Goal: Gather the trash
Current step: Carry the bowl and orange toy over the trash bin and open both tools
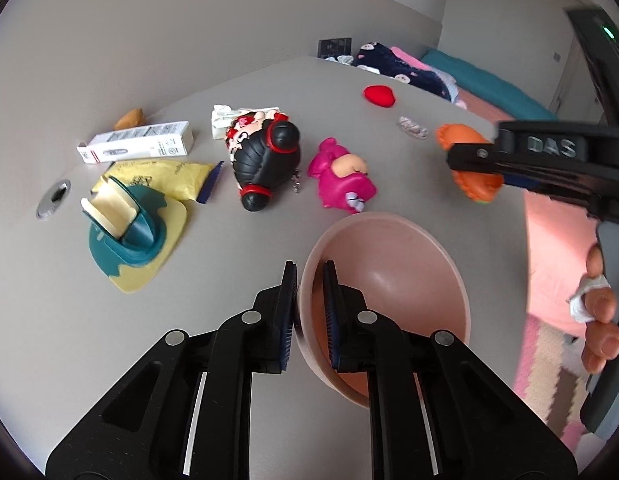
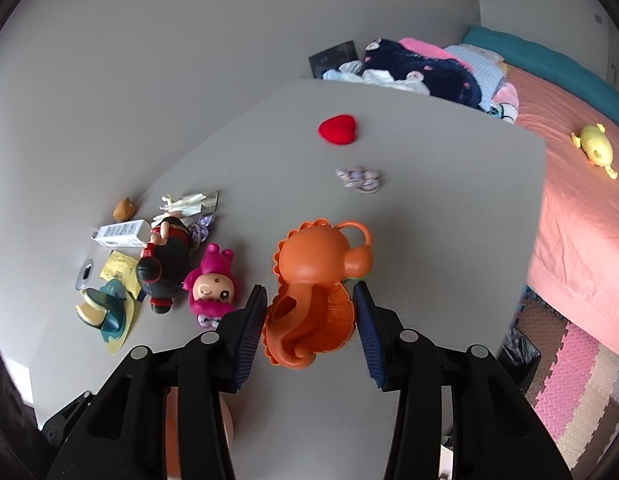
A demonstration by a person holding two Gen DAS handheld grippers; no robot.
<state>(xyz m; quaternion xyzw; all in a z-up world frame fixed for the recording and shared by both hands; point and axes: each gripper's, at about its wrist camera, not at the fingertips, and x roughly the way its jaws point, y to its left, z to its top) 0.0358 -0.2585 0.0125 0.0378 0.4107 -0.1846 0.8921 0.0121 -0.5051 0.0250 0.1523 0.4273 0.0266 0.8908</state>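
My left gripper (image 1: 309,276) is shut on the near-left rim of a pink bowl (image 1: 393,272), one finger inside and one outside. My right gripper (image 2: 309,300) is shut on an orange plastic toy (image 2: 317,284), held above the table; from the left wrist view the same orange toy (image 1: 463,148) hangs to the right of the bowl. On the grey table (image 1: 229,300) lie a white carton (image 1: 137,146), a yellow wrapper (image 1: 165,174), crumpled white paper (image 1: 225,118) and a small foil wrapper (image 2: 358,178).
A pink doll (image 1: 343,178), a black-and-red figure (image 1: 265,164), a teal-and-yellow holder (image 1: 129,236), a red heart (image 2: 337,129) and a brown lump (image 1: 129,118) lie on the table. A bed with bedding (image 2: 569,184) is at the right; foam floor mats (image 2: 581,384) lie below.
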